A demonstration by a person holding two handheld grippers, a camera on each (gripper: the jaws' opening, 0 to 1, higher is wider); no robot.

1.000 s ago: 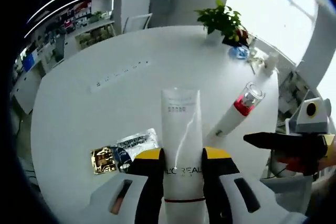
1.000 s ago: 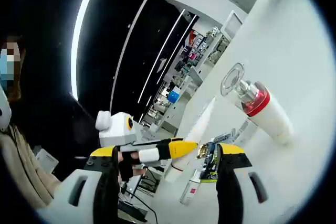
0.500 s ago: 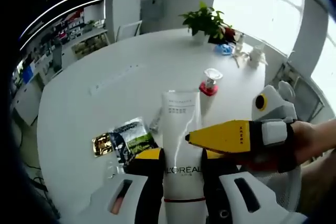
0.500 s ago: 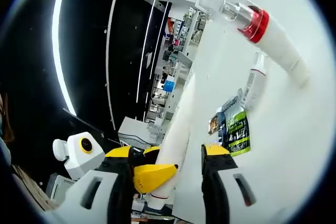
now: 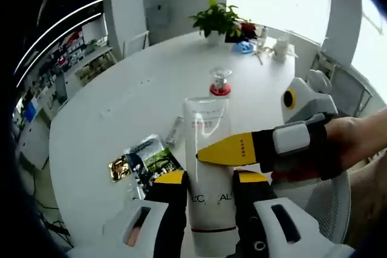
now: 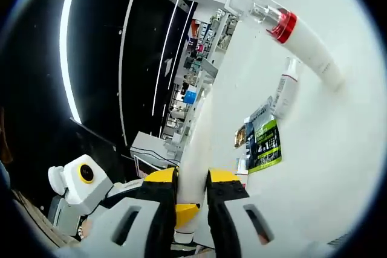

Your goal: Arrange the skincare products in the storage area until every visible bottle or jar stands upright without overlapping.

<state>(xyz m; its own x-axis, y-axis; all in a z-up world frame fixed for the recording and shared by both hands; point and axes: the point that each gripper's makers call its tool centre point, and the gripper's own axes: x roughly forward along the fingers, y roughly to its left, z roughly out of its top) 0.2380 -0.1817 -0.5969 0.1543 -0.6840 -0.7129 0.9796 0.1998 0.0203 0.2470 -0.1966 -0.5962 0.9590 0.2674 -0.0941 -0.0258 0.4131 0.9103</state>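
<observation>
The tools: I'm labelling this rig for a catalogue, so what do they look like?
Each tool has yellow-tipped jaws over black, on a pale grey body: left tool, right tool. The right tool seen from the left gripper view has a pointed yellow jaw with a white band.

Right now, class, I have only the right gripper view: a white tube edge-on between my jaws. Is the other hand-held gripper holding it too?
Observer: Yes. In the left gripper view the left hand-held gripper is shut on the white tube, low down at its L'OREAL print.
Operator: Where does mine grip?
Observer: The right hand-held gripper crosses the tube above the left one's jaws, near mid-length.
Operator: What lies beyond it?
Observer: A potted plant stands at the far edge of the white table.
</observation>
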